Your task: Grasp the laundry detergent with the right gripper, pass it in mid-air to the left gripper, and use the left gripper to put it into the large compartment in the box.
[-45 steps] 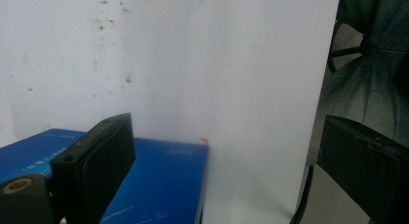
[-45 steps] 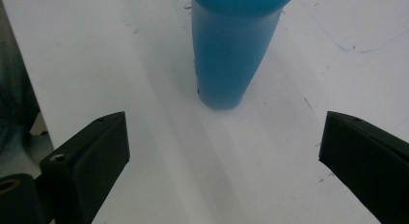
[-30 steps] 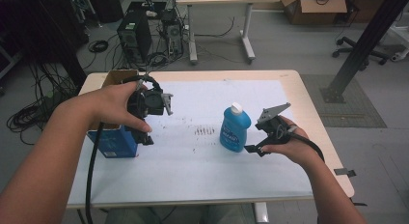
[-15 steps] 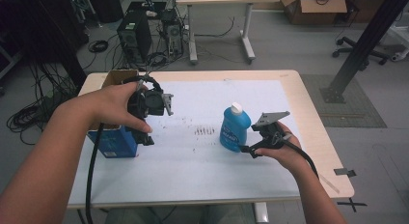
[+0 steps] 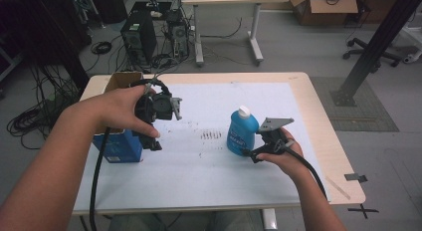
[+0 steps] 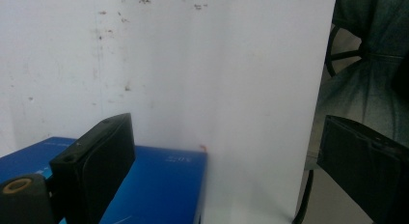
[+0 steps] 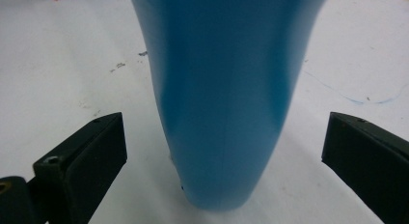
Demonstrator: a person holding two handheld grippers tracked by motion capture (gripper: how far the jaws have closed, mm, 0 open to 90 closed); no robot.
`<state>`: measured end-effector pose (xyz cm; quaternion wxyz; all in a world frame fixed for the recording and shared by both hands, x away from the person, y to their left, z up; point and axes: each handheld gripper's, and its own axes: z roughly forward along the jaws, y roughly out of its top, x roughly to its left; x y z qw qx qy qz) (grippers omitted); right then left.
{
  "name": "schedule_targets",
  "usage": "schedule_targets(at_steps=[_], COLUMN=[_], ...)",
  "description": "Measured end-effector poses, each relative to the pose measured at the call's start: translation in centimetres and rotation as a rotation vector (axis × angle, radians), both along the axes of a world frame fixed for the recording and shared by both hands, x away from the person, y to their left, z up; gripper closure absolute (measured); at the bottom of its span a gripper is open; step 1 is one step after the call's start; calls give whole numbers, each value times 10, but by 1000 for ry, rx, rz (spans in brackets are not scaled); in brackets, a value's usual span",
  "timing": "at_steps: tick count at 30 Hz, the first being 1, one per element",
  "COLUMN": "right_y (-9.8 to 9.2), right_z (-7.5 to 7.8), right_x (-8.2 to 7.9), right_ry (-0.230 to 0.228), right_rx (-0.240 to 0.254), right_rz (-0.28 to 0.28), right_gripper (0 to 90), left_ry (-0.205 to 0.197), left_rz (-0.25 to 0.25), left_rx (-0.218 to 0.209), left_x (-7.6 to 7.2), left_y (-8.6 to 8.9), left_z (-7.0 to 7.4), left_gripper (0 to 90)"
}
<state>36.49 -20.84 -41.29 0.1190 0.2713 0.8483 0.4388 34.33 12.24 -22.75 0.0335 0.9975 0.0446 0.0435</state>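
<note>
High view had the bench (image 5: 308, 116) with its white sheet, a blue box (image 5: 119, 147) at the left edge under the left tongs (image 5: 155, 142), and a blue bottle (image 5: 242, 132) standing upright near the middle-right with the right tongs (image 5: 250, 155) just beside its base. Both tongs were spread wide and empty; in the right gripper view the bottle (image 7: 226, 89) sat between the jaws without touching either. My guess is that a low or off-centre squeeze could tip that tall, narrow-based bottle, or let it squirt out.

Bottle (image 5: 242, 130) right of box (image 5: 117, 145)
</note>
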Motion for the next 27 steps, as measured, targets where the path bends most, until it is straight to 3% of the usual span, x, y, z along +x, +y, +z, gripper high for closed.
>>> schedule_targets(at_steps=[10,27], right_y=[10,14], right_z=[-11,-19], right_x=[1,2], right_ry=[-19,-75], right_rx=[19,97], right_rz=[-20,-77], right_gripper=[18,8], left_ry=[2,1], left_rz=[-3,-2], left_rx=[-1,-4], left_x=[0,0], left_y=[0,-1], left_z=[-1,-2], left_gripper=[64,66])
